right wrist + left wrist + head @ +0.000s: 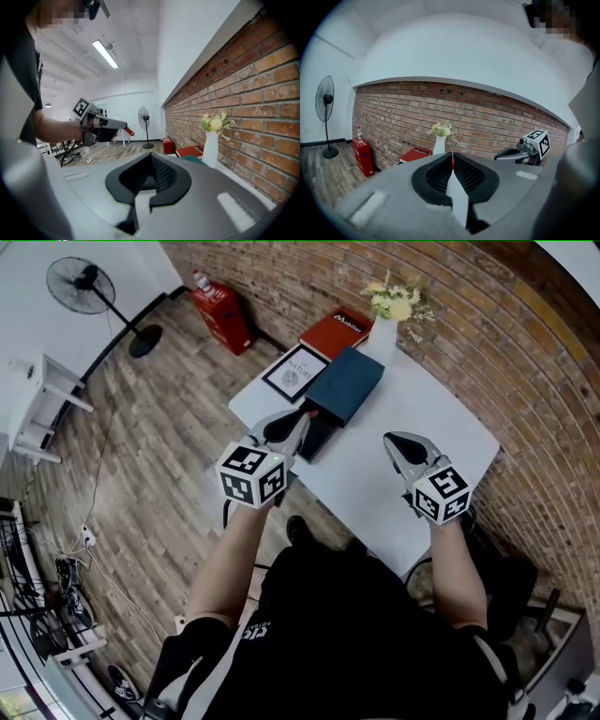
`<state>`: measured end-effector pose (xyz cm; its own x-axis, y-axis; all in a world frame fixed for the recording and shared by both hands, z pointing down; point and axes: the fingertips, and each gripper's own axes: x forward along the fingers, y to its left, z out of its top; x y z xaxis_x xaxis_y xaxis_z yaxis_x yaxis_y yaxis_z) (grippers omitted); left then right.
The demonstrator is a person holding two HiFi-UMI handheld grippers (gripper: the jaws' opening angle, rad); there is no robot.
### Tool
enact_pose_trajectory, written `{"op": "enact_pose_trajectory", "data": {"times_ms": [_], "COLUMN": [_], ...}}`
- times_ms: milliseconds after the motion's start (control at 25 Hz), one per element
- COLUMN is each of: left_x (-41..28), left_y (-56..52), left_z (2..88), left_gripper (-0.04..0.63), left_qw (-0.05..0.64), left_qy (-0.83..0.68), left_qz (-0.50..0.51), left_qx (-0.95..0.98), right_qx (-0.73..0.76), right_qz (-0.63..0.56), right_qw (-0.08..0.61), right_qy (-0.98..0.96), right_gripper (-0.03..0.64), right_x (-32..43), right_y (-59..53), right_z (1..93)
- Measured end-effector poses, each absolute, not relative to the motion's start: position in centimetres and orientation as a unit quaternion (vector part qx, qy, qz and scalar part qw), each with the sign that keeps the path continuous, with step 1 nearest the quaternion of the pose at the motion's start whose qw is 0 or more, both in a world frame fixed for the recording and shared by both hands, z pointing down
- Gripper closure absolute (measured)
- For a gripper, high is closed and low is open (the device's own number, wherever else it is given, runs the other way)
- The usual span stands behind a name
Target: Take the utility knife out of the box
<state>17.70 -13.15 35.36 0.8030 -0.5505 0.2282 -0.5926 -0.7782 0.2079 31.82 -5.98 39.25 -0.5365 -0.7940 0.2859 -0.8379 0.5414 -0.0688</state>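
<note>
A dark teal box (345, 382) lies on the white table (422, 418), its black inner tray (317, 437) slid out toward me. My left gripper (305, 418) hovers over the table's near left corner, just above that tray, shut on a red utility knife (129, 132). A red sliver of the knife (452, 161) shows between its closed jaws. My right gripper (392, 440) hangs over the table's near right side, shut with nothing between its jaws (151, 157). Both grippers are lifted off the table and point toward the brick wall.
A white vase with flowers (382, 338), a red book (336, 331) and a framed picture (295, 373) sit at the table's far end. On the wooden floor stand a fan (89, 287), a red case (222, 317) and a white rack (37, 404).
</note>
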Motion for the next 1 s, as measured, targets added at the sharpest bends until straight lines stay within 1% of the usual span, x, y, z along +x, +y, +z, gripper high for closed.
{"op": "enact_pose_trajectory", "data": {"times_ms": [160, 360, 680, 840, 1000], "left_x": [18.7, 17.2, 11.5, 7.5, 5.1], "left_y": [-11.1, -11.1, -16.1, -19.2, -21.7], "left_z": [34.4, 33.4, 32.1, 30.9, 30.4], "left_gripper": [0.578, 0.578, 0.578, 0.578, 0.578], "left_qw": [0.121, 0.104, 0.086, 0.066, 0.050], "left_qy": [-0.334, -0.361, -0.382, -0.388, -0.381], "left_qz": [0.064, 0.055, 0.046, 0.042, 0.046], "left_qx": [0.933, 0.925, 0.919, 0.918, 0.922], "right_qx": [0.463, 0.472, 0.492, 0.520, 0.543], "right_qz": [0.098, 0.084, 0.023, 0.022, 0.029], "right_qw": [0.080, 0.055, 0.045, 0.027, 0.004], "right_qy": [-0.877, -0.876, -0.869, -0.854, -0.839], "right_gripper": [0.617, 0.617, 0.617, 0.617, 0.618], "right_x": [33.8, 33.5, 30.7, 29.4, 28.8], "right_y": [-4.2, -4.7, -9.7, -11.9, -13.5], "right_z": [38.4, 36.6, 31.7, 30.4, 29.1]}}
